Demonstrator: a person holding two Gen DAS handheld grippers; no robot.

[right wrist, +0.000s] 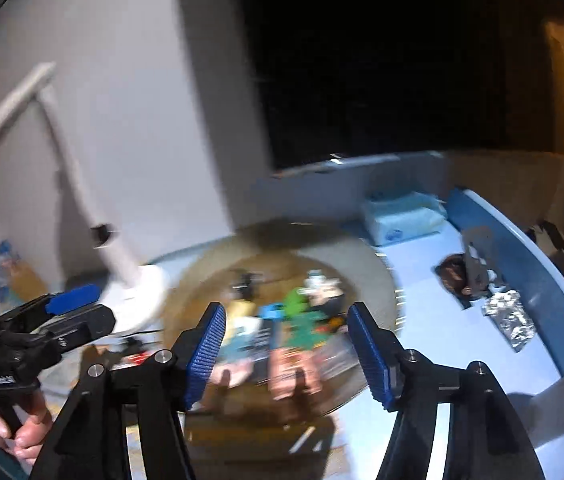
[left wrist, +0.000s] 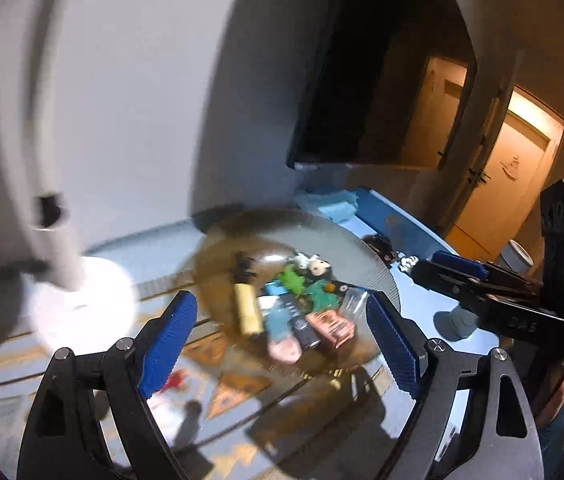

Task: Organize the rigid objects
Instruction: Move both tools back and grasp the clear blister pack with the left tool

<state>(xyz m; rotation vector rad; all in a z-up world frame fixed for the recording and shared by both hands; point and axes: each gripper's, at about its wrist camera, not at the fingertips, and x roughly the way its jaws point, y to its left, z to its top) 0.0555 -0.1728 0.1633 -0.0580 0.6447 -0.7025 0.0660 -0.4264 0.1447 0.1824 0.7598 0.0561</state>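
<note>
Left wrist view: the left gripper [left wrist: 282, 328] hangs above the round glass dish [left wrist: 377, 276], fingers wide apart with nothing between the pads. The dish holds a yellow tube [left wrist: 248, 314], a green figure [left wrist: 295, 282] and a pink box [left wrist: 331, 328], blurred.

Right wrist view: the right gripper [right wrist: 287, 350] has its fingers apart, empty, over the same dish [right wrist: 373, 276]. A foil packet [right wrist: 511, 318] lies well apart on the blue table [right wrist: 413, 280].

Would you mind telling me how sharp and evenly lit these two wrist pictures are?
Left wrist view: the lamp base blows out to white glare, and the items in the brown tray smear with motion blur, while the left tongs stay sharp. Right wrist view: the tray's contents blur too, the upper background is nearly black, and the right tongs are crisp. Both show fisheye curvature.
</note>
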